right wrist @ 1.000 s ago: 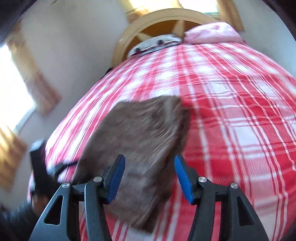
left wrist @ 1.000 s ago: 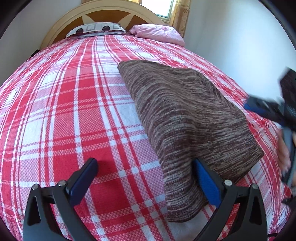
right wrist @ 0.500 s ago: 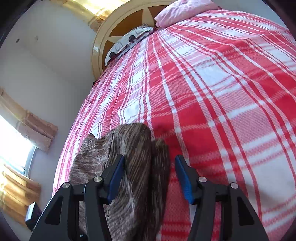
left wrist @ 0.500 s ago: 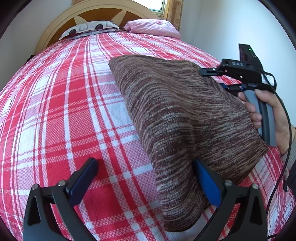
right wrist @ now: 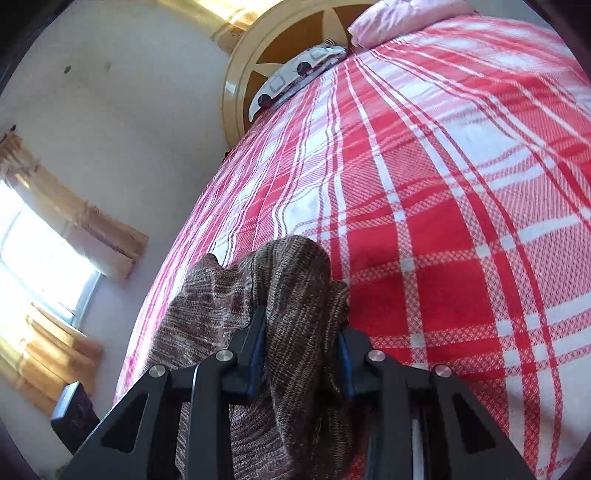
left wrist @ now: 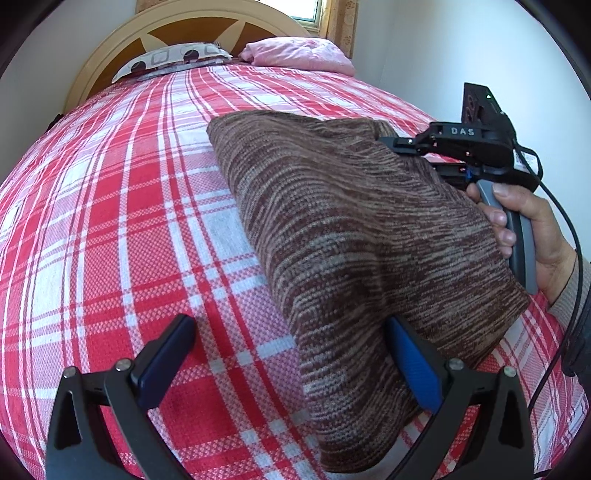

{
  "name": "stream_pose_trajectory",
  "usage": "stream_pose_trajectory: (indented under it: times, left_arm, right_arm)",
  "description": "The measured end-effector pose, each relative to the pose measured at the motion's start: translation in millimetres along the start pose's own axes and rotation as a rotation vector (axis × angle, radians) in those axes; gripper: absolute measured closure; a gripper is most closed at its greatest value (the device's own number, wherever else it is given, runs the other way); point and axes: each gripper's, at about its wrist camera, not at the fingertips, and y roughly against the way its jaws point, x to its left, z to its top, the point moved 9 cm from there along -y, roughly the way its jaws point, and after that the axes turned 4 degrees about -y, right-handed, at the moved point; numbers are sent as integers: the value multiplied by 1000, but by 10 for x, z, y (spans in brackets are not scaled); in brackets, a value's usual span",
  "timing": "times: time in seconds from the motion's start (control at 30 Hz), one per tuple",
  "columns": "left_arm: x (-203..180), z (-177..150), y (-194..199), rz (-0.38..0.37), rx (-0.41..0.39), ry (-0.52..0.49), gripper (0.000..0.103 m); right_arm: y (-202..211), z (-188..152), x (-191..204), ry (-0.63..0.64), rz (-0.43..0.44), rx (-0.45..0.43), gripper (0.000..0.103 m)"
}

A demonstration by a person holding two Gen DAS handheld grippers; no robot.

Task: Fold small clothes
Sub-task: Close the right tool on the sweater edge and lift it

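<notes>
A brown-and-beige striped knit garment [left wrist: 354, 236] lies folded on a bed with a red-and-white plaid cover [left wrist: 122, 229]. My left gripper [left wrist: 291, 354] is open at its near corner: the right finger is pushed under the near edge, the left finger rests on the cover. My right gripper [right wrist: 301, 343] is shut on the garment's [right wrist: 295, 295] far right edge and bunches the knit between its blue pads. It also shows in the left wrist view [left wrist: 406, 146], held by a hand.
A wooden headboard [left wrist: 177, 33], a patterned pillow [left wrist: 173, 59] and a pink pillow [left wrist: 299, 53] lie at the bed's far end. A white wall [left wrist: 461, 48] runs along the right. Curtained windows [right wrist: 55, 258] stand to the left in the right wrist view.
My right gripper came in to the garment's far right edge and closed on it. My left gripper stayed open at the near corner and the view shifted slightly.
</notes>
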Motion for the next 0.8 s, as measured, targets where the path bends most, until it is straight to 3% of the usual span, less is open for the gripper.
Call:
stream_pose_trajectory:
  times: [0.1, 0.37, 0.6, 0.8]
  left_arm:
    - [-23, 7, -2, -2, -1, -17, 0]
    - [-168, 24, 7, -32, -5, -89, 15]
    - [-276, 35, 51, -75, -19, -123, 44]
    - [-269, 39, 75, -95, -28, -115, 57]
  right_arm:
    - [-13, 2, -10, -14, 5, 4, 69]
    - [-25, 7, -4, -1, -11, 1, 69]
    - [-10, -5, -13, 10, -14, -1, 72]
    - [-11, -8, -2, 28, -36, -6, 74]
